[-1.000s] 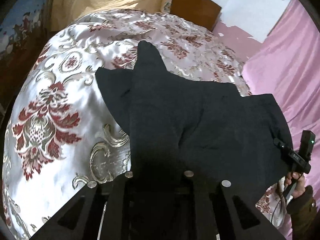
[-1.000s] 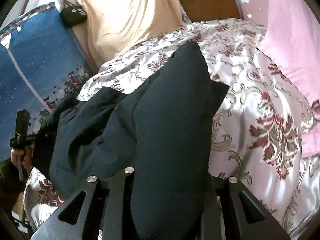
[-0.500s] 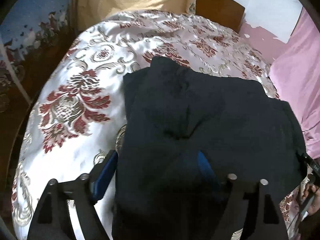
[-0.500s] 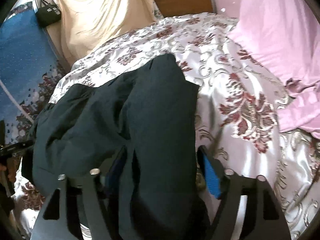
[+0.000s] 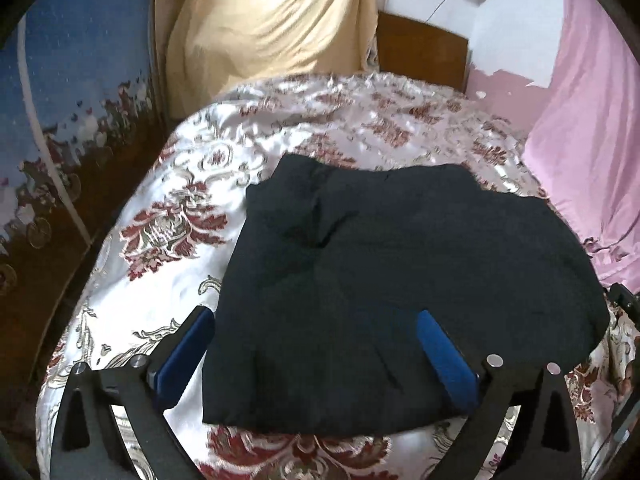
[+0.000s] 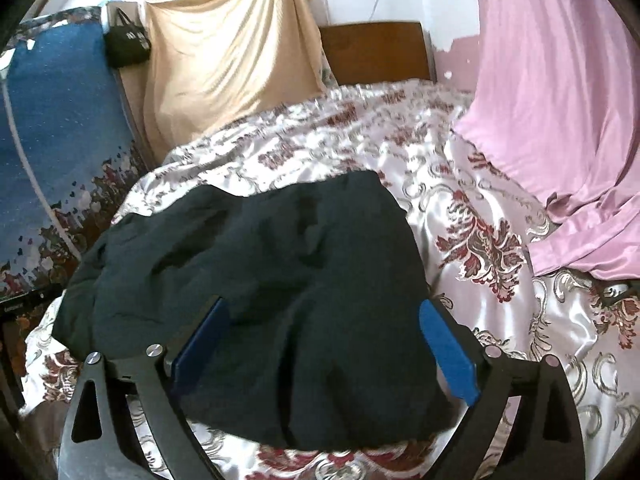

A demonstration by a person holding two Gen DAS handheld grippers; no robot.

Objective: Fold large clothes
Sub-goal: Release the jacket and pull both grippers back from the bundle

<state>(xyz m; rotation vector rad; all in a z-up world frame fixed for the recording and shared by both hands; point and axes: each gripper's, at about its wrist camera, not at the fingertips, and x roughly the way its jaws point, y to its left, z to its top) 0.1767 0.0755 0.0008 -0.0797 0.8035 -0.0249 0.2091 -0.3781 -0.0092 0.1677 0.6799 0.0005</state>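
Bed (image 5: 168, 184), patterned satin cover. Item: dark garment (image 5: 400, 272), lying near the foot edge, folded into a broad slab; long axis runs across the bed, side to side. Main fold appears done; further halving likely remains. Left claw (image 5: 316, 344) and right claw (image 6: 324, 332): both spread wide, holding nothing.

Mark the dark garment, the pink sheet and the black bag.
dark garment (image 5: 400, 280), left wrist view, middle of folded top layer
pink sheet (image 6: 560, 120), right wrist view, hanging middle
black bag (image 6: 127, 46), right wrist view, body
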